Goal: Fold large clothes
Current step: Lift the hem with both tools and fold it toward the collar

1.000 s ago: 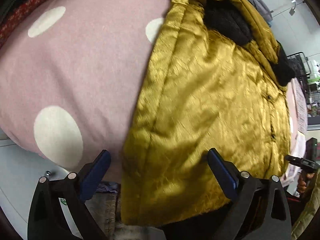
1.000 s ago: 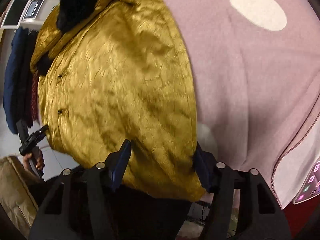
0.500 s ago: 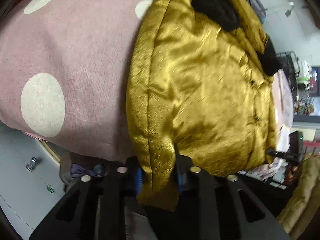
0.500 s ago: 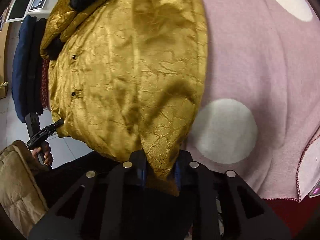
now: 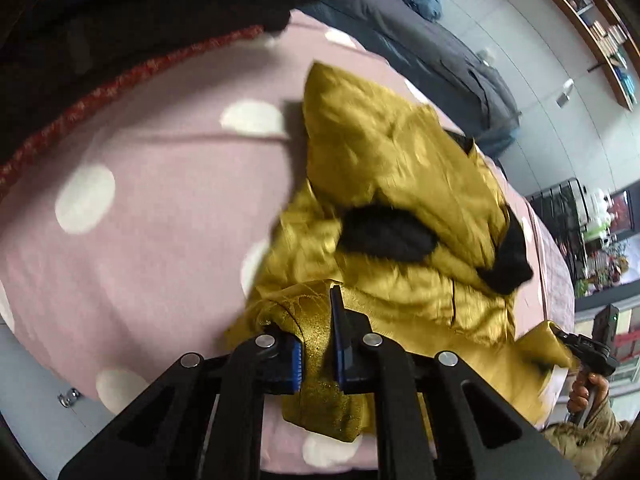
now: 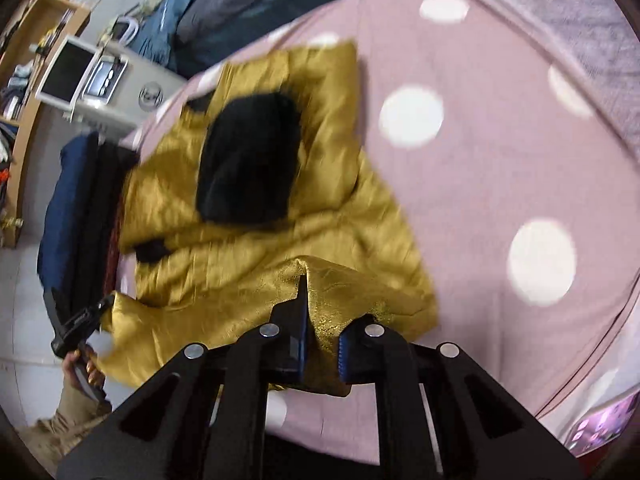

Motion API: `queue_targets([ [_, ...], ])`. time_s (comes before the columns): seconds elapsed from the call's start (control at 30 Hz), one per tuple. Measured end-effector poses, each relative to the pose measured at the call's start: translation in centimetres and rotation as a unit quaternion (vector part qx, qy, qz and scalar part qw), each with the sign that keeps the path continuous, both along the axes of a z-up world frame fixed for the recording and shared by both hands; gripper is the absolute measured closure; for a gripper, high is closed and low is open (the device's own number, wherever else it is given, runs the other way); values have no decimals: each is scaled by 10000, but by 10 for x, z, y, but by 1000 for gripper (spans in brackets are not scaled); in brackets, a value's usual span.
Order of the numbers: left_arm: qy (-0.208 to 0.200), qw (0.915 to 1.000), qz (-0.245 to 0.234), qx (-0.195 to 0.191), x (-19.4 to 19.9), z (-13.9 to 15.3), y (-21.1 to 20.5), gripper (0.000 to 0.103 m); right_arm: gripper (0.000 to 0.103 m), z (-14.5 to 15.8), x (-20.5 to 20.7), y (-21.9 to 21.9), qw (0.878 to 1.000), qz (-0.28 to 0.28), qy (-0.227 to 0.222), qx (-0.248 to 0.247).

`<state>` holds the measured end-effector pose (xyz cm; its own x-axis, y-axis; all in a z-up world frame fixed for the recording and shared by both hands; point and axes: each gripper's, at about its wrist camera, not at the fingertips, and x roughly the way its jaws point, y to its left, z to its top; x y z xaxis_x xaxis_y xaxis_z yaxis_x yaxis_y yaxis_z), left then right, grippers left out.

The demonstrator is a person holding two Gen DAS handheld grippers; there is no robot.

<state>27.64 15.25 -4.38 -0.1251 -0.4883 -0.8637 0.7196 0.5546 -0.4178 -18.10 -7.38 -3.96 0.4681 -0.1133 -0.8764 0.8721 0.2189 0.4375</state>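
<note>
Both grippers clamped on hem corners of gold satin jacket, lifted over bed.

Left gripper [image 5: 318, 354] pinched shut on one bottom corner of gold satin jacket [image 5: 404, 184], right gripper [image 6: 320, 346] shut on the other corner. Both held low and near, pointing up the garment. Probably light, soft and slippery (padded, by the look), so best held deep at seamed hem corners. Black fur collar [image 6: 248, 164] farther off; rest slumped on pink polka-dot bedspread [image 6: 500, 152].

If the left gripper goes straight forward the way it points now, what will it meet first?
The left gripper is shut on the gold jacket, so probably more of that bunched jacket, near its black fur trim. Depth is unclear.
</note>
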Motion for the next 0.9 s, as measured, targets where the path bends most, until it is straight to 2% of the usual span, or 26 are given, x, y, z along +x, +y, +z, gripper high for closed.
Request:
queue_targets([
  [0.1, -90, 9998, 12, -184, 13, 16, -26, 92, 92, 11, -5, -29, 9995, -177, -256, -46],
  [0.2, -350, 9992, -37, -193, 17, 29, -54, 92, 92, 21, 13, -50, 9994, -128, -216, -224],
  [0.27, -385, 9990, 1, -238, 23, 33, -70, 92, 92, 24, 33, -65, 9991, -118, -210, -336],
  [0.53, -523, 9977, 110, -420, 44, 53, -146, 92, 92, 38, 52, -133, 9978, -266, -366, -478],
  [0.67, -615, 9978, 78, -238, 48, 46, -180, 90, 92, 29, 63, -161, 9980, -390, -363, -335],
  [0.9, -338, 9989, 324, 40, 64, 15, -215, 89, 91, -4, 70, -192, 9964, -750, -395, 86],
])
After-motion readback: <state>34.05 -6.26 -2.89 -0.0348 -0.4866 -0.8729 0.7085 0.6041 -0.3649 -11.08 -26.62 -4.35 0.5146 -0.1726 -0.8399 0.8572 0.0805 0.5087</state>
